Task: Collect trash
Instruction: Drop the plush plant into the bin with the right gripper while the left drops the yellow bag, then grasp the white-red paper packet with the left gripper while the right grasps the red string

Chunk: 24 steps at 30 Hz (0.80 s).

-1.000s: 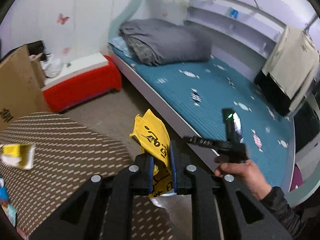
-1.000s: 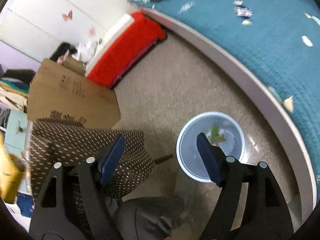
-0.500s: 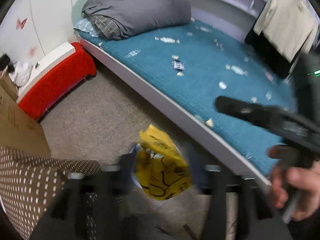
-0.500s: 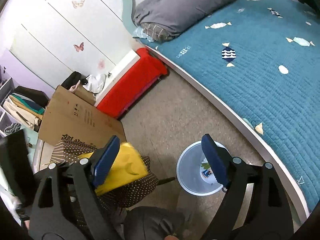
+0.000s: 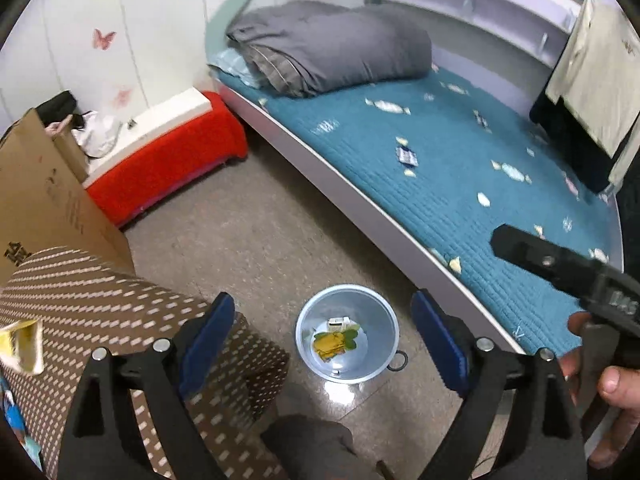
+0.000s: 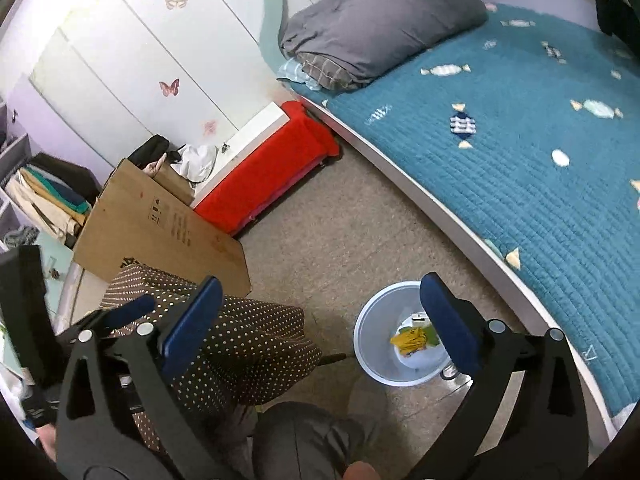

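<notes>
Yellow wrapper [image 5: 329, 343] lying crumpled at bottom of pale blue bin [image 5: 380, 316], w/ green scrap [image 5: 349, 335] and small white carton [image 5: 338, 323] touching it; same yellow wrapper [image 6: 409, 340] seen from right wrist cam, inside bin [image 6: 372, 316]. Bin standing upright on beige floor [image 5: 260, 240], near white bed frame, just beside brown polka-dot cloth [image 5: 100, 300] on the left.

Left gripper [image 5: 322, 330] spread wide, nothing between blue pads, hanging above bin. Right gripper [image 6: 320, 320] likewise spread wide & empty, one pad over dotted cloth, other overlapping bin rim in view. Right hand [image 5: 608, 392] on handle at lower right edge of left cam.

Another yellow packet [image 5: 22, 344] resting on dotted cloth at far left, partly cut off. Cardboard box [image 5: 44, 196] behind cloth, red bench [image 5: 168, 168] w/ white top against wall. Teal bedspread [image 5: 460, 168] w/ candy print, folded grey duvet [image 5: 332, 46] at head end. Butterfly stickers [image 5: 103, 38] on white wall. Grey trouser knee [image 6: 304, 440] bottom centre.
</notes>
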{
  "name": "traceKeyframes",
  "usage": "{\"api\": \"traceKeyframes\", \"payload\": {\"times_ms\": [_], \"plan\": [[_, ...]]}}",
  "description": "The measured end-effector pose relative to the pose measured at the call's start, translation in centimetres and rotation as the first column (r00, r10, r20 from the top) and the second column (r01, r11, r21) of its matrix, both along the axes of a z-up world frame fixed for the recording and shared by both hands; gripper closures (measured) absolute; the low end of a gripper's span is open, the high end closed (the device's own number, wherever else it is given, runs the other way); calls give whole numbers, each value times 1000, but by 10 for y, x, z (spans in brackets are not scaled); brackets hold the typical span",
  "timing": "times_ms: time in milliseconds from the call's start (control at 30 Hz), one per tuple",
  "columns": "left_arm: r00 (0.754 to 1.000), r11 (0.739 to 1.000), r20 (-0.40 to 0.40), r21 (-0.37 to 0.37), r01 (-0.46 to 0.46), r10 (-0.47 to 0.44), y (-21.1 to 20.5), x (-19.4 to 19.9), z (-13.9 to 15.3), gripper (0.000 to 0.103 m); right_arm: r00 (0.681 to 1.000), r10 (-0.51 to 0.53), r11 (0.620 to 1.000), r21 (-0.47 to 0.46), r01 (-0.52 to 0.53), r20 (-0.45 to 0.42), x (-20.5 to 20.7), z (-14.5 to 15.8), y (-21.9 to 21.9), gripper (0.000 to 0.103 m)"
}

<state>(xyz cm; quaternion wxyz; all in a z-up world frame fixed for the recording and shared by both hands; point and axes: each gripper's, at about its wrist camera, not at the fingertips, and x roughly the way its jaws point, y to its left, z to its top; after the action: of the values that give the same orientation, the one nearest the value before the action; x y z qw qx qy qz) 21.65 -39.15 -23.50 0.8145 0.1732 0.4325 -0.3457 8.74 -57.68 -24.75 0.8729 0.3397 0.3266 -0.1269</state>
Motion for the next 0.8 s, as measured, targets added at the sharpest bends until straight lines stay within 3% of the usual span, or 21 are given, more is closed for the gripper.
{"api": "traceKeyframes", "payload": {"times_ms": [433, 800], "plan": [[983, 986, 146, -143, -86, 107, 94, -39, 82, 11, 985, 141, 984, -125, -129, 95, 5, 80, 79, 6], [951, 961, 216, -216, -175, 221, 187, -60, 115, 10, 948, 300, 937, -221, -271, 110, 15, 122, 159, 6]]}}
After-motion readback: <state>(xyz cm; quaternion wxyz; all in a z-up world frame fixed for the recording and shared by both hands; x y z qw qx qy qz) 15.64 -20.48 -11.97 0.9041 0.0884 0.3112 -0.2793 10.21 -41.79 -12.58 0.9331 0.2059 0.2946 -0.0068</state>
